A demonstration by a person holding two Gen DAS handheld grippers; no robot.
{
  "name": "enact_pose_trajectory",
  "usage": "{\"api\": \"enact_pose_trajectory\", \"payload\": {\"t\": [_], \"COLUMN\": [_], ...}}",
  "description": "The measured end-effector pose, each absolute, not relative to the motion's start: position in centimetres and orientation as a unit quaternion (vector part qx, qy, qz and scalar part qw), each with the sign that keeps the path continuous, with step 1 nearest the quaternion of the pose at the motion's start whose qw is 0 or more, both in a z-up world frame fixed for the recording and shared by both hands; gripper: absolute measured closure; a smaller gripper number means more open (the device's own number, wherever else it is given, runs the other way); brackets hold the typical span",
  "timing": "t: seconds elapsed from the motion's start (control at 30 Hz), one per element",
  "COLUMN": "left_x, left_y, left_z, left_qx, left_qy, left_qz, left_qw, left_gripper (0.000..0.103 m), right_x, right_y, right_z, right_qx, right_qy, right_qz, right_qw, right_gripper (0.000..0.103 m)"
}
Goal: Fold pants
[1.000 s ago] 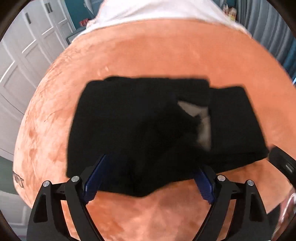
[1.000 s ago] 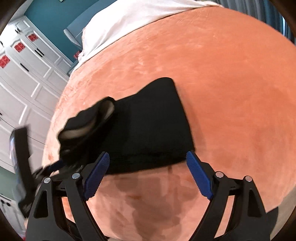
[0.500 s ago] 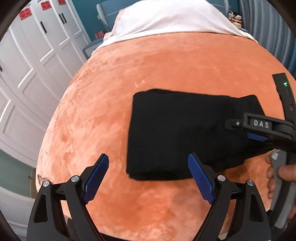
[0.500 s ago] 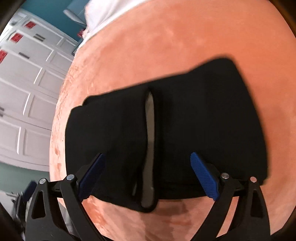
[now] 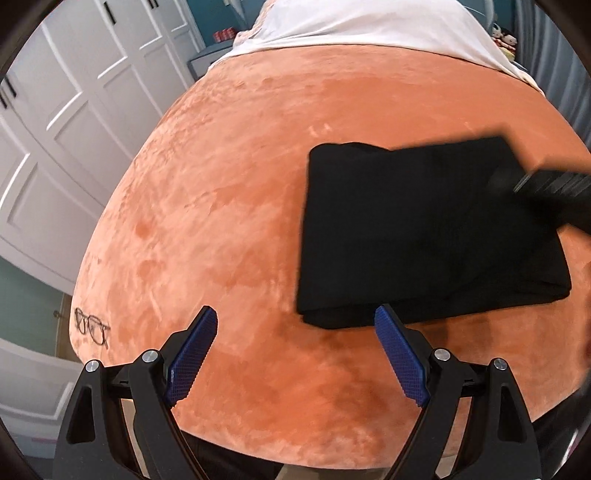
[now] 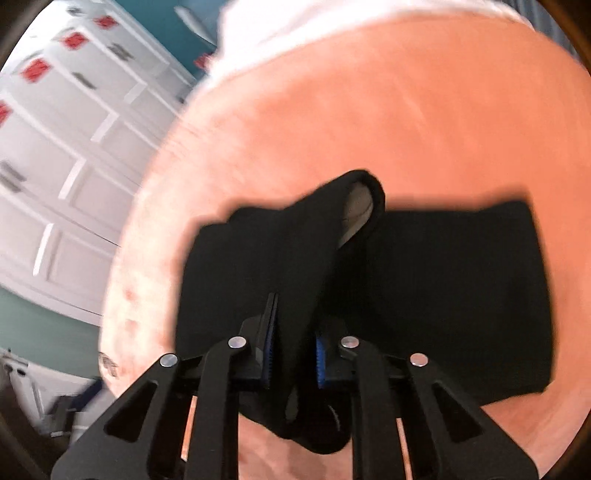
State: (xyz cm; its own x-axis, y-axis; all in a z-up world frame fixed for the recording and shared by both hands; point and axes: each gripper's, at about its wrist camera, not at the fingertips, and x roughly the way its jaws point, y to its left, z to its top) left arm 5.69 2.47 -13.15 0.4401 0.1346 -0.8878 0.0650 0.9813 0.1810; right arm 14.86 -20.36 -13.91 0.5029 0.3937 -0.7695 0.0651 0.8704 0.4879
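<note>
Nearest, the right tongs (image 6: 291, 350) have just been closing and now pinch a raised fold of the black pants (image 6: 443, 288), lifting it so a pale inner lining shows. Beside them the left tongs (image 5: 295, 354) gape wide with nothing between, hovering over the orange blanket (image 5: 221, 221) just short of the folded pants' near edge. Eyeglasses (image 5: 91, 325) lie at the blanket's left edge. Farther off, a white sheet (image 5: 369, 26) covers the bed, with white wardrobe doors (image 5: 74, 110) to the left.
</note>
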Motion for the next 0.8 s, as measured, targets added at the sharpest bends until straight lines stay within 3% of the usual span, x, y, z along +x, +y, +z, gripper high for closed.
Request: {"api": "enact_pose_trajectory", "payload": {"t": [0.17,0.27,0.3,0.33,0.37,0.5,0.8], "left_x": [5.9,6.0,6.1,6.2,6.2,5.9,6.4], "left_y": [4.0,4.4,4.4,4.2,3.9,3.0,0.7], "left_z": [-13.5,-14.0,-14.2,-14.3,-14.4,-14.0,-13.9], "left_qx": [0.094,0.085,0.083,0.082,0.084,0.098,0.107], "left_qy": [0.533,0.541,0.544,0.547,0.551,0.542,0.542], "left_qz": [0.043,0.047,0.046,0.043,0.04,0.034,0.016], "left_qw": [0.84,0.835,0.834,0.832,0.829,0.834,0.833], "left_gripper": [0.018,0.018,0.018,0.018,0.018,0.018,0.018], "right_x": [12.3,11.6,11.8,11.6,10.6,8.8,10.0], "right_y": [-24.2,-27.4,-29.0,-30.1,-31.3,-32.9,-29.9], "right_z": [-7.7,-12.4,-16.4,-19.9,-21.6,-19.5,-14.2], "right_qx": [0.206,0.134,0.146,0.168,0.215,0.28,0.236], "right_qy": [0.42,0.472,0.518,0.555,0.547,0.493,0.442], "right_qz": [0.068,-0.021,-0.04,-0.048,-0.039,-0.04,0.02], "right_qw": [0.881,0.871,0.842,0.813,0.808,0.823,0.865], "right_gripper": [0.088,0.086,0.086,0.078,0.077,0.07,0.071]}}
